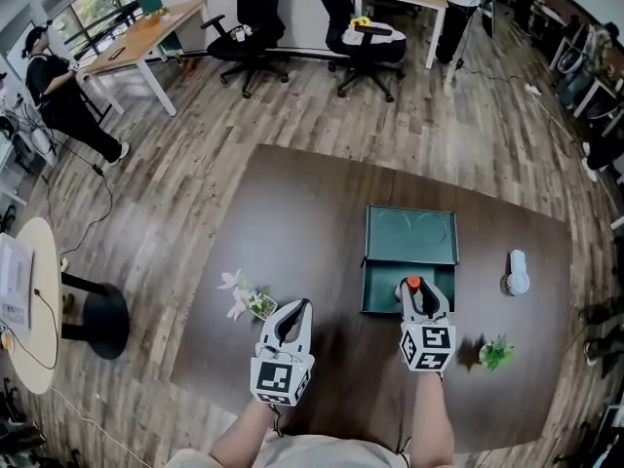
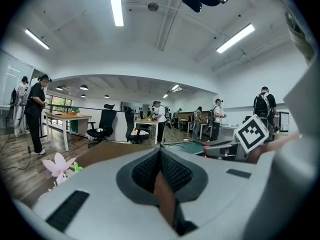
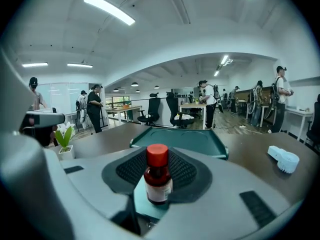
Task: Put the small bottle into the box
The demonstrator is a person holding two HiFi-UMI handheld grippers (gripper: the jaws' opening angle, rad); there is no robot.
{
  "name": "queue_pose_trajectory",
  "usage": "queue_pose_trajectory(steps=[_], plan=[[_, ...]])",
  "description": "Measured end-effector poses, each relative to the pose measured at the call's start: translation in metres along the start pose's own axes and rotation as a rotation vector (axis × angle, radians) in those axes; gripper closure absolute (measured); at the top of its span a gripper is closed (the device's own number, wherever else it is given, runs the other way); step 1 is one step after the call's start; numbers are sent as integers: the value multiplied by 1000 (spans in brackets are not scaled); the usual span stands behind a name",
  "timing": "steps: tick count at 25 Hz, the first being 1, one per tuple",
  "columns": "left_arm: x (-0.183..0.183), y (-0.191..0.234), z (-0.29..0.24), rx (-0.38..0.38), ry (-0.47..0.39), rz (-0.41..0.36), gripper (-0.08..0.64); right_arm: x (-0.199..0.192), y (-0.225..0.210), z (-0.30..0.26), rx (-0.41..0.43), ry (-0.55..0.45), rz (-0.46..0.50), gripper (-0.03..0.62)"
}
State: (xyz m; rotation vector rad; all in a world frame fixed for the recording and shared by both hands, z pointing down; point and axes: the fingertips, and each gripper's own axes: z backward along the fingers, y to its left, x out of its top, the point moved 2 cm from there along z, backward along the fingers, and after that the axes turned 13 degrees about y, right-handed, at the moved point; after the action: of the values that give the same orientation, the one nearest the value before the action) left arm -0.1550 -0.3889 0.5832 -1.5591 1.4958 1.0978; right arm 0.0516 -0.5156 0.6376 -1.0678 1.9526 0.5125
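The small brown bottle (image 1: 412,284) with a red cap stands upright between the jaws of my right gripper (image 1: 415,296), which is shut on it. In the right gripper view the bottle (image 3: 158,180) is pinched between the dark pads (image 3: 186,170), with green surface showing below it. The green box (image 1: 382,291) lies open on the dark table, its lid (image 1: 410,234) folded back on the far side. The bottle is over the box's near right part. My left gripper (image 1: 304,305) is shut with nothing in it, left of the box.
A white flower in a small pot (image 1: 247,299) stands left of my left gripper. A small green plant (image 1: 496,352) sits near the right gripper, and a white brush-like object (image 1: 517,272) lies right of the box. Office chairs, desks and people are beyond the table.
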Motion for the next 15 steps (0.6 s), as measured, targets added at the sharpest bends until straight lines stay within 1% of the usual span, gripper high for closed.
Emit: queue_pose_trajectory(steps=[3, 7, 12, 15], plan=[[0, 1, -2, 1, 0, 7, 558, -6, 0, -7, -4, 27, -3, 460], [-4, 1, -5, -5, 2, 10, 558, -10, 5, -8, -13, 38, 25, 459], [-7, -4, -8, -21, 7, 8, 557, -17, 7, -4, -30, 77, 45, 456], [-8, -8, -8, -29, 10, 0, 558, -21, 9, 0, -35, 78, 48, 456]])
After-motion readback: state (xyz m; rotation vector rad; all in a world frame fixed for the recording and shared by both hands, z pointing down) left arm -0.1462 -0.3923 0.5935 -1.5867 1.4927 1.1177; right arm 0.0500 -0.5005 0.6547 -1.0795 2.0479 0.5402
